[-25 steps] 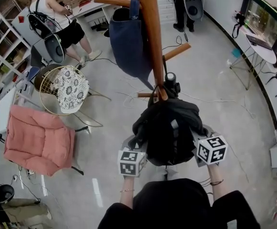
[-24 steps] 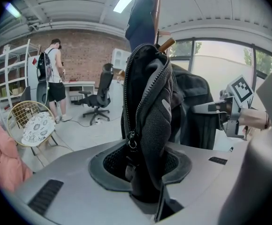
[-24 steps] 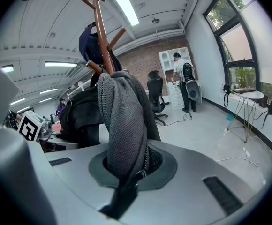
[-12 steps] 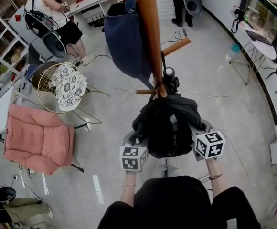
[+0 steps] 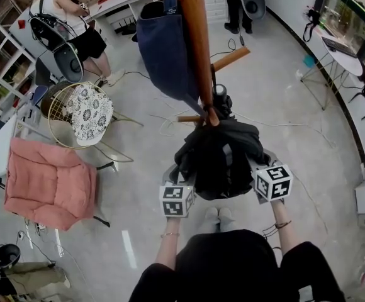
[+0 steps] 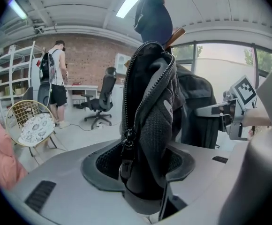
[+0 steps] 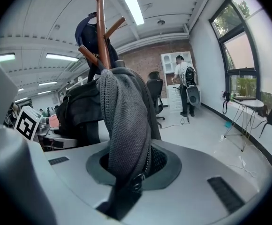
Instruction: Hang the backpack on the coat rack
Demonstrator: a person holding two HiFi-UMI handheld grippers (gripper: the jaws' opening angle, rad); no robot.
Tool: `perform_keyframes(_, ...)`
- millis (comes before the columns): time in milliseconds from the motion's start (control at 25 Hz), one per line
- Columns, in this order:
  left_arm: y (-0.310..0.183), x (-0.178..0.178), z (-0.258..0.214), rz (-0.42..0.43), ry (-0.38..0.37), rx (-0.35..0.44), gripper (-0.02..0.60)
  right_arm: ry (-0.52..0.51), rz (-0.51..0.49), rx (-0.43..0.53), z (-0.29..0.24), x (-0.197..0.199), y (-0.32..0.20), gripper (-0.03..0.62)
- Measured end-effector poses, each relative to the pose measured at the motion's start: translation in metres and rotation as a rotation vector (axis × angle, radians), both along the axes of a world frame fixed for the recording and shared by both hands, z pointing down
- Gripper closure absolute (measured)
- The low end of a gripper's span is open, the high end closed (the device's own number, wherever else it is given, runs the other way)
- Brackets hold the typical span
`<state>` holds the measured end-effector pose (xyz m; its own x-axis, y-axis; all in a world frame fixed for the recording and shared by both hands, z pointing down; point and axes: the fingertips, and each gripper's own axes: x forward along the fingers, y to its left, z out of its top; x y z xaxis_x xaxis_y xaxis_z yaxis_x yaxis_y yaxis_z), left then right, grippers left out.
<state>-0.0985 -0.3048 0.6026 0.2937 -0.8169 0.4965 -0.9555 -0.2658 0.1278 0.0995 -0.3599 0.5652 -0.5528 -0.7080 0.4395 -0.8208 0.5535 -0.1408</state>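
Overhead, a pale glossy floor [image 5: 308, 131] carries a pink chair [image 5: 50, 182], a wire chair [image 5: 87, 115], then the wooden coat rack [image 5: 195, 43]. The black backpack [image 5: 220, 159] stays by its lowest peg. Both hands sit lower than before. The left gripper [image 5: 181, 185] has just been opening and is slack round the zipper edge. The right gripper [image 5: 262, 172], easing too, pinches mesh.

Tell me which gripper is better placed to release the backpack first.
Left, probably. The backpack looks hung on the coat rack; the left gripper has just been opening wide round its zipper edge; the right gripper, opening too, sits tight on the mesh.
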Motion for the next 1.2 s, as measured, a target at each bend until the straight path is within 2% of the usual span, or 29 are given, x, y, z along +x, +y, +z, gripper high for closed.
perform_keyframes(160, -0.004, 0.000, 0.002, -0.003, 0.020, 0.018, 0.374, -0.006, 0.041, 0.003, 0.002, 0.002, -0.005, 0.514)
perform_keyframes(360, -0.006, -0.003, 0.004, -0.021, 0.030, 0.009, 0.350, -0.075, 0.078, -0.024, 0.003, 0.002, -0.006, 0.425)
perform_keyframes(520, -0.005, -0.005, -0.002, -0.026, 0.048, 0.028, 0.289, -0.102, 0.099, 0.024, -0.008, 0.004, -0.006, 0.372)
perform_keyframes(680, -0.003, -0.011, -0.017, -0.039, 0.034, 0.069, 0.265, -0.089, 0.077, 0.069, -0.019, 0.003, 0.001, 0.361)
perform_keyframes(880, 0.003, -0.020, -0.039, -0.063, 0.032, 0.116, 0.265, -0.113, 0.035, 0.119, -0.034, -0.001, 0.018, 0.361)
perform_keyframes(1200, 0.029, -0.027, -0.078, -0.073, 0.005, 0.199, 0.282, -0.073, -0.008, 0.182, -0.055, 0.001, 0.050, 0.373)
